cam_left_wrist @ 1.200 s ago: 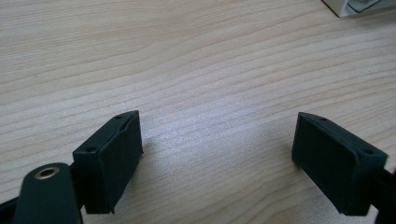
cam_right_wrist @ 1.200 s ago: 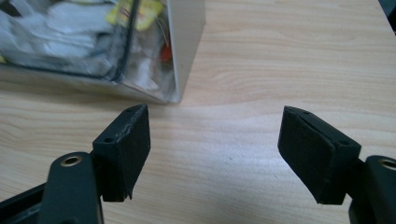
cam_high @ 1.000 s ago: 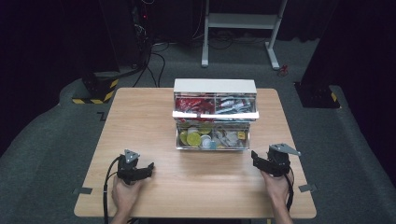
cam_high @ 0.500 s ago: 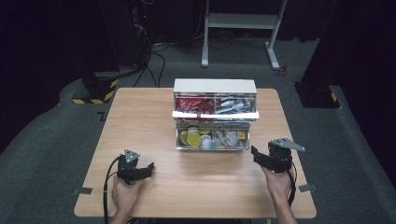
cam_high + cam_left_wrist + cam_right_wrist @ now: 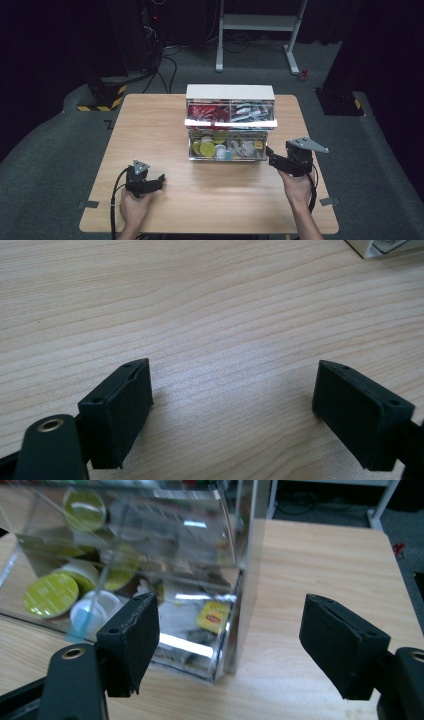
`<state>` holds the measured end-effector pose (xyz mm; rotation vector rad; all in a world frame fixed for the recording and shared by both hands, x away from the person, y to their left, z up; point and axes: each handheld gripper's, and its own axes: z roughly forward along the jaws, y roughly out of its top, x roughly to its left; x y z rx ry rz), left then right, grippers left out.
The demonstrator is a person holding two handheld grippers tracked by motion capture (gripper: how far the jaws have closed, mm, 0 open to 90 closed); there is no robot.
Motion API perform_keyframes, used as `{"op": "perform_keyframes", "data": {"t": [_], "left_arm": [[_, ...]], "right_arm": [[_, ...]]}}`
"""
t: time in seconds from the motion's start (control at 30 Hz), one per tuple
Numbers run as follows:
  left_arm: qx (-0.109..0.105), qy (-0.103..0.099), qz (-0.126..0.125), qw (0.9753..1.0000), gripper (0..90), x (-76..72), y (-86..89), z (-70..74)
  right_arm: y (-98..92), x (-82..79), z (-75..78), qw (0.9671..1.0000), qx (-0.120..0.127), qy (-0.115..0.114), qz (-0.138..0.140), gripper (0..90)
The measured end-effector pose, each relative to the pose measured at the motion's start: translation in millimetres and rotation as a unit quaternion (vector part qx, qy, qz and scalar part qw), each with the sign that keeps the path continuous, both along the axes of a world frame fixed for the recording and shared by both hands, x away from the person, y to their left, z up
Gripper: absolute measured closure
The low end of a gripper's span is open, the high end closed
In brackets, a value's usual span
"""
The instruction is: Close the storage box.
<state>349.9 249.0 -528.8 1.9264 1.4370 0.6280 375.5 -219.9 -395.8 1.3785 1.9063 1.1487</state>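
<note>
A white two-tier organiser (image 5: pixel 230 92) stands at the middle back of the wooden table (image 5: pixel 150 130). Its clear lower drawer (image 5: pixel 226 148) is pulled out toward me and holds green-lidded pods (image 5: pixel 50 594) and tea bags (image 5: pixel 212 616). My right gripper (image 5: pixel 272 156) is open at the drawer's front right corner (image 5: pixel 227 645), one jaw in front of the drawer face, the other beside it. My left gripper (image 5: pixel 159 181) rests open over bare wood (image 5: pixel 230 340) at the front left, with nothing between its jaws.
The upper tier holds red packets (image 5: pixel 206 111) and grey sachets (image 5: pixel 250 112). Beyond the table are a white desk frame (image 5: pixel 260 30), dark cabinets and cables (image 5: pixel 165 55) on grey carpet. A black-and-yellow striped base (image 5: pixel 102 95) sits at the back left.
My right gripper has edged left and forward, closer to the drawer's right corner. The left gripper has not moved.
</note>
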Motion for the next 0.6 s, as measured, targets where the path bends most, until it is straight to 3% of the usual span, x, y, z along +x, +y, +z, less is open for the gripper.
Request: {"op": "perform_keyframes", "data": {"t": [0.6], "left_arm": [[0.001, 0.000, 0.000, 1.0000, 16.4, -0.1, -0.1, 0.0]], "right_arm": [[15.5, 14.4, 27.5, 0.9998, -0.011, -0.008, 0.016, 24.3]]}}
